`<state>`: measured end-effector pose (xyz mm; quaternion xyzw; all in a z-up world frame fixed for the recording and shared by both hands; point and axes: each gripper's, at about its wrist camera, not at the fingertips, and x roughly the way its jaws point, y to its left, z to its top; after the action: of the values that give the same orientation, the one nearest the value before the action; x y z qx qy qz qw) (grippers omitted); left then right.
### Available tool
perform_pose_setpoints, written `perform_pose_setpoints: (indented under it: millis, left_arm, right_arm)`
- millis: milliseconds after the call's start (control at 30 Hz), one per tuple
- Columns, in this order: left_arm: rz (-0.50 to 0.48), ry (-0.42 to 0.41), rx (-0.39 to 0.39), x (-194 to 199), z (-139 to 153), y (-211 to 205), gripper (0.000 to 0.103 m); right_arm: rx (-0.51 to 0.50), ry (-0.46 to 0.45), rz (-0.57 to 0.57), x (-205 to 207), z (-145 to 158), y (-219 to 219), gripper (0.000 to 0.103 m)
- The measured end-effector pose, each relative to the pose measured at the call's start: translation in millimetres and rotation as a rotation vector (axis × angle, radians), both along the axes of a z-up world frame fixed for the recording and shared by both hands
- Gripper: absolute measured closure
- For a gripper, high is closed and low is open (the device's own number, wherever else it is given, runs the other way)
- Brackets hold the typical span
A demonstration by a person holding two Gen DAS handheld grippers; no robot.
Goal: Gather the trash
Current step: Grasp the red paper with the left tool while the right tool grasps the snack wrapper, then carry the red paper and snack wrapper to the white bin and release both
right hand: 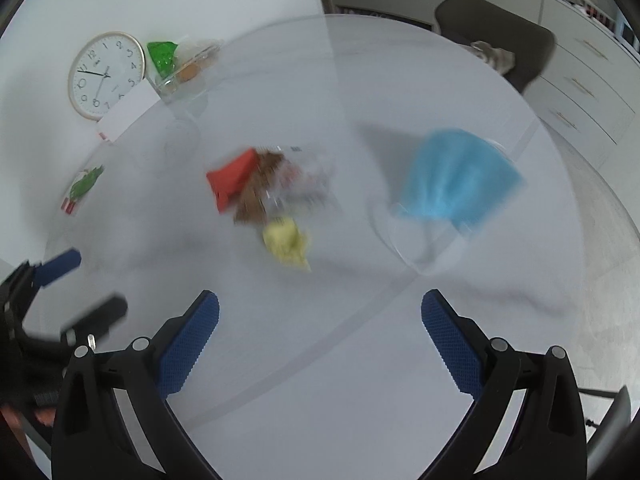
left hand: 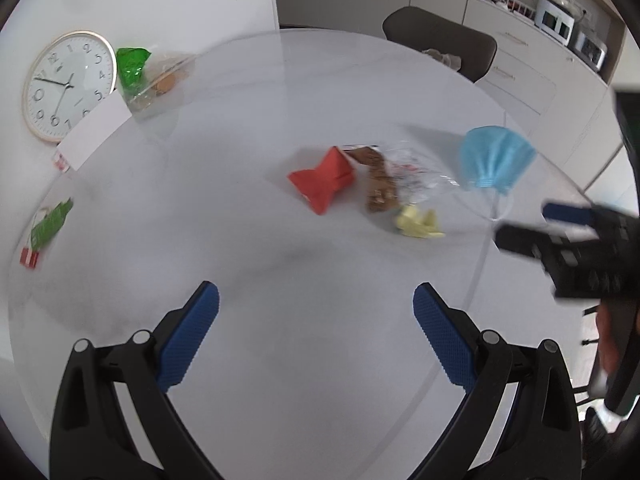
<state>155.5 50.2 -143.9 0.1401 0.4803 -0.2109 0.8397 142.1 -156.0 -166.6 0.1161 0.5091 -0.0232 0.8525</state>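
Observation:
Trash lies mid-table: a crumpled red paper (left hand: 322, 179) (right hand: 230, 182), a brown snack bar on a clear wrapper (left hand: 380, 184) (right hand: 260, 192), a crumpled yellow paper (left hand: 418, 223) (right hand: 286, 240) and a blue face mask (left hand: 494, 158) (right hand: 454, 176) near the right edge. My left gripper (left hand: 316, 312) is open and empty above the table, short of the pile. My right gripper (right hand: 320, 316) is open and empty, near the table's front edge; it also shows in the left wrist view (left hand: 532, 224).
The round white glass-topped table (left hand: 240, 128) carries a wall clock (left hand: 68, 84), a white card (left hand: 94, 134), a clear container with a green wrapper (left hand: 134, 66) and a green-red packet (left hand: 48, 228) at the left. A dark chair (left hand: 440, 36) stands behind; cabinets are at the right.

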Motion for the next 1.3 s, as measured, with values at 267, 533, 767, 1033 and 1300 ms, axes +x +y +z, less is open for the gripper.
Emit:
perform_pose_setpoints:
  millis: [267, 533, 767, 1033, 1300]
  left_arm:
    - [-0.038, 0.024, 0.009, 51.8, -23.9, 11.3, 0.009]
    - [-0.104, 0.036, 0.002, 76.6, -37.5, 6.1, 0.009]
    - [-0.253, 0.012, 0.031, 97.0, -52.7, -25.5, 0.009]
    - [-0.409, 0.013, 0.110, 127.8, -84.4, -75.8, 0.024]
    - [-0.399, 0.093, 0.059, 144.0, -97.8, -92.1, 0.058]
  right_arm:
    - [-0.064, 0.085, 0.007, 109.3, -32.5, 28.7, 0.003]
    - [-0.117, 0.218, 0.001, 145.7, -67.8, 35.5, 0.007]
    - [-0.023, 0.207, -0.021, 143.8, -66.2, 24.3, 0.041]
    - [0.046, 0.114, -0.066, 132.2, -40.4, 2.7, 0.041]
    - [0.055, 0.058, -0.100, 103.5, -13.6, -24.8, 0.041]
